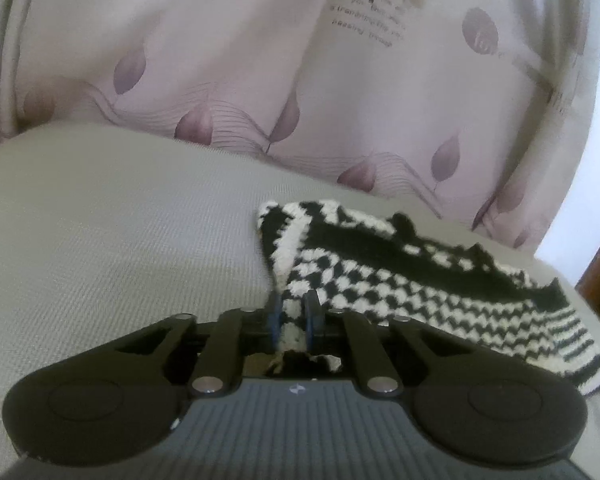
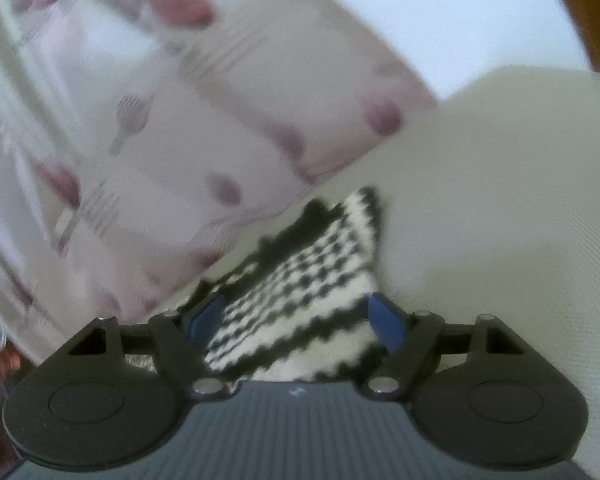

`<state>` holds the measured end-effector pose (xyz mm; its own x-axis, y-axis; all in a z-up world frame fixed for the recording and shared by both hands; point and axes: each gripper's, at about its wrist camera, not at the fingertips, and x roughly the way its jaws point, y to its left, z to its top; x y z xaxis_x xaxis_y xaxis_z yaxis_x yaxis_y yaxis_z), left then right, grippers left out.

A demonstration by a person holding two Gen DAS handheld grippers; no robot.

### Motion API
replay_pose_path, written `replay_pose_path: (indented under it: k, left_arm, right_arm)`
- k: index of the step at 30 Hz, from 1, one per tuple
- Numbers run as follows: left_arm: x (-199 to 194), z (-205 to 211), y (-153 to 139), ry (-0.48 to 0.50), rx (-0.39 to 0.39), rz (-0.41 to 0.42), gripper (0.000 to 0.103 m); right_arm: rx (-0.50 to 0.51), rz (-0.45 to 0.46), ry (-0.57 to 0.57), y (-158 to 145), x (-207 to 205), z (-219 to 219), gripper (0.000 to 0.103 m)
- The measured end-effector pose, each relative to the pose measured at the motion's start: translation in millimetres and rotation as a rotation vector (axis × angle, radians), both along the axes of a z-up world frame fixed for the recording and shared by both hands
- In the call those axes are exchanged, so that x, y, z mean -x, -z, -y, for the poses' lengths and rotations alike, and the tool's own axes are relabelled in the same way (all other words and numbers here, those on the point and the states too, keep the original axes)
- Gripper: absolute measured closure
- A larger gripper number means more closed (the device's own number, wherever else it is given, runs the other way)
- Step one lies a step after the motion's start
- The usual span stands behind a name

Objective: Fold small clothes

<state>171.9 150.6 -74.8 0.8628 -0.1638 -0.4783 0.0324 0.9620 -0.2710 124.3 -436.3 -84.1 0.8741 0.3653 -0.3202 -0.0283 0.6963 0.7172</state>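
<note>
I am pinching one black-and-white knitted garment (image 1: 400, 276) in my left gripper (image 1: 293, 316); my right gripper (image 2: 296, 320) is hovering wide over it, one patterned curtain (image 1: 260, 72) behind.

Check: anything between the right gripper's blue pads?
Yes: the black-and-white knitted garment lies between the right gripper's wide-apart pads, untouched, in the right wrist view.
</note>
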Motion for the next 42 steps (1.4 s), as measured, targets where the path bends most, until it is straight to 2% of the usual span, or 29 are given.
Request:
replay_pose_path:
  k: [1, 2, 4, 6, 8, 9, 11, 13, 16, 18, 21, 22, 26, 29, 36, 40, 42]
  left_arm:
    - [1.2, 1.2, -1.4, -0.009, -0.003, 0.016, 0.081]
    - [2.1, 2.2, -2.0, -0.009, -0.001, 0.025, 0.065]
    - [3.5, 2.6, -0.2, -0.017, 0.016, 0.028, 0.044]
    - [3.5, 4.2, 3.6, -0.022, 0.014, 0.027, 0.043]
    - [1.1, 3.8, 5.5, -0.03, 0.025, 0.01, 0.042]
    - [1.1, 1.5, 6.4, -0.043, 0.035, 0.005, 0.041]
    - [-0.8, -2.6, 9.4, -0.063, 0.06, -0.014, 0.039]
    - [-1.2, -9.7, 12.6, -0.082, 0.101, -0.028, 0.039]
    - [0.7, -16.9, 15.3, -0.102, 0.146, -0.028, 0.039]
    - [0.9, -16.9, 15.4, -0.105, 0.143, -0.029, 0.039]
    - [0.5, -14.0, 14.1, -0.101, 0.125, -0.027, 0.035]
    - [0.4, -13.7, 13.9, -0.103, 0.122, -0.027, 0.033]
    - [0.9, -13.2, 13.7, -0.102, 0.118, -0.026, 0.028]
    - [1.2, -11.1, 13.2, -0.099, 0.106, -0.024, 0.025]
    - [-1.5, -10.8, 14.5, -0.087, 0.105, -0.036, 0.02]
    - [-2.3, -6.2, 13.2, -0.087, 0.071, -0.041, 0.013]
    - [-3.8, -3.7, 12.9, -0.084, 0.055, -0.048, 0.012]
  right_arm:
    - [-0.005, -0.006, 0.018, 0.2, 1.3, 4.3, 0.023]
    - [-0.003, -0.008, 0.031, 0.3, 2.8, 7.4, 0.023]
    - [0.027, -0.035, 0.029, 0.5, 1.6, 8.3, 0.023]
    - [0.065, -0.07, 0.01, 1.6, -0.9, 3.5, 0.024]
    - [0.104, -0.102, -0.025, 2.5, -2.8, -4.3, 0.057]
    - [0.133, -0.135, -0.04, 3.5, -4.3, -8.9, 0.081]
    - [0.153, -0.128, -0.039, 2.0, 2.6, -12.2, 0.085]
    - [0.141, -0.114, -0.041, 0.1, 10.6, -10.4, 0.086]
    - [0.159, -0.15, -0.044, 3.8, 20.5, -5.2, 0.087]
    - [0.17, -0.182, -0.063, 4.9, 21.6, -2.2, 0.089]
    - [0.274, -0.217, -0.11, 0.1, 21.6, -5.9, 0.093]
    - [0.296, -0.225, -0.099, -2.8, 21.8, -5.5, 0.091]
    - [0.308, -0.138, -0.057, -28.8, 22.6, -2.7, 0.088]
    - [0.331, -0.016, -0.049, -57.2, 13.7, -13.4, 0.088]
    - [0.503, 0.02, -0.123, -71.1, -73.7, -68.6, 0.088]
    - [0.638, -0.049, -0.114, -54.2, -119.7, -88.1, 0.088]
    - [0.676, -0.148, -0.091, -32.5, -140.4, -88.1, 0.089]
